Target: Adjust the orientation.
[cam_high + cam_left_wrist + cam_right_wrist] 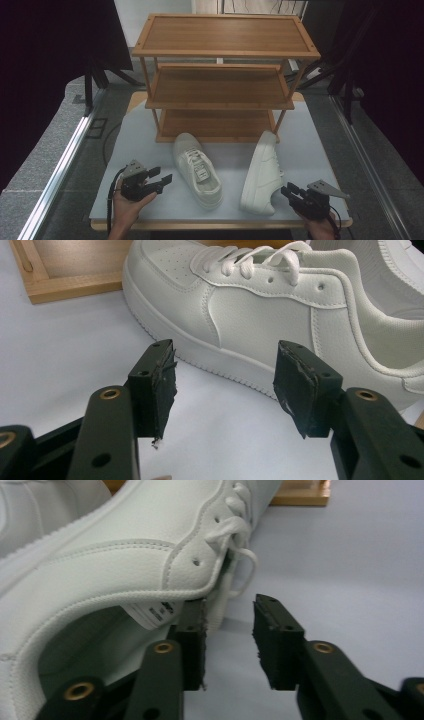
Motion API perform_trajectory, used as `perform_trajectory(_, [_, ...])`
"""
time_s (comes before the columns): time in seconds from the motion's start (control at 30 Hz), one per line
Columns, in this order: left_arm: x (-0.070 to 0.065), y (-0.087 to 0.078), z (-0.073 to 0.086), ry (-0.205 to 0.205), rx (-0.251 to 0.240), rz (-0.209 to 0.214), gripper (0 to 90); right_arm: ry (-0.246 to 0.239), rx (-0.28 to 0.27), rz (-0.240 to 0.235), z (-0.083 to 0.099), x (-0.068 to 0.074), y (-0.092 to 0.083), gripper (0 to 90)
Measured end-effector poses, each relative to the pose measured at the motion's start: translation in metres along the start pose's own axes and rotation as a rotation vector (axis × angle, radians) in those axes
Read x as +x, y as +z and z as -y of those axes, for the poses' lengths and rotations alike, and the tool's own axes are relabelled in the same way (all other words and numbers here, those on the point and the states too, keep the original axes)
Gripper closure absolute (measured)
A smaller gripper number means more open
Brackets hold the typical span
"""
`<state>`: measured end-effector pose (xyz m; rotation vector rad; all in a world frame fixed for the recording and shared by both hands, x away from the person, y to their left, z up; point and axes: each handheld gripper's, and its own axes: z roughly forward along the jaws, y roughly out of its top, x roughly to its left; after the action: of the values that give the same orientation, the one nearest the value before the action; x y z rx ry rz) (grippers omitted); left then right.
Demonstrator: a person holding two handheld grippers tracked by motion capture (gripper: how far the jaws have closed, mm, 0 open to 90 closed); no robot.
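From above we see our left gripper (159, 180) at the table's (150, 140) seven o'clock corner and our right gripper (289, 191) at its five o'clock corner, with two white shoes between them and a three-tier wooden rack (222, 75) beyond at twelve o'clock.

The left shoe (197, 169) stands upright on its sole. The right shoe (262, 174) lies tipped on its side, sole toward the other shoe.

Our left gripper view adds the close detail: the jaws are spread wide with bare table between them, and the left shoe's (260, 315) side wall sits just past the tips at twelve o'clock, not touching; its heel is cut off at the frame's right.

Our right gripper view shows the jaws partly spread, nothing pinched. One jaw reaches under the right shoe's (115, 555) collar by the tongue label, the other stands outside over bare table at one o'clock. We cannot tell whether the inner pad touches the lining.
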<state>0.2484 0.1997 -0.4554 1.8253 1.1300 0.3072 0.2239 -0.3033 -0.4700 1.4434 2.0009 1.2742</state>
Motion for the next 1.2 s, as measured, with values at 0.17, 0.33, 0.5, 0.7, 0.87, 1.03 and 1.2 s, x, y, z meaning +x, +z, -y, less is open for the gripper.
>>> perform_trajectory(0.17, [0.0,-0.001,0.0,-0.003,-0.002,0.003,41.8,0.081,-0.05,-0.051,-0.002,0.001,0.005,72.7])
perform_trajectory(0.33, [0.0,-0.003,-0.001,-0.01,-0.01,0.002,41.8,0.106,-0.121,-0.024,-0.018,0.004,0.008,77.9])
perform_trajectory(0.5, [0.001,-0.006,-0.001,-0.013,-0.019,0.003,41.8,0.074,-0.15,-0.011,-0.042,0.013,0.017,81.4])
perform_trajectory(0.7, [0.002,-0.007,-0.001,-0.017,-0.018,0.004,41.9,0.056,-0.147,-0.026,-0.042,0.018,0.014,73.4])
perform_trajectory(0.87, [0.001,-0.005,-0.001,-0.012,-0.015,0.005,41.9,-0.039,-0.142,-0.017,-0.041,0.043,0.004,75.5])
perform_trajectory(1.03, [-0.001,-0.003,-0.003,-0.006,-0.012,0.014,41.9,-0.172,-0.087,-0.119,-0.048,0.096,0.015,76.2])
perform_trajectory(1.2, [0.0,-0.007,-0.004,-0.006,-0.027,0.025,41.9,-0.301,0.007,-0.122,-0.048,0.146,0.042,78.9])
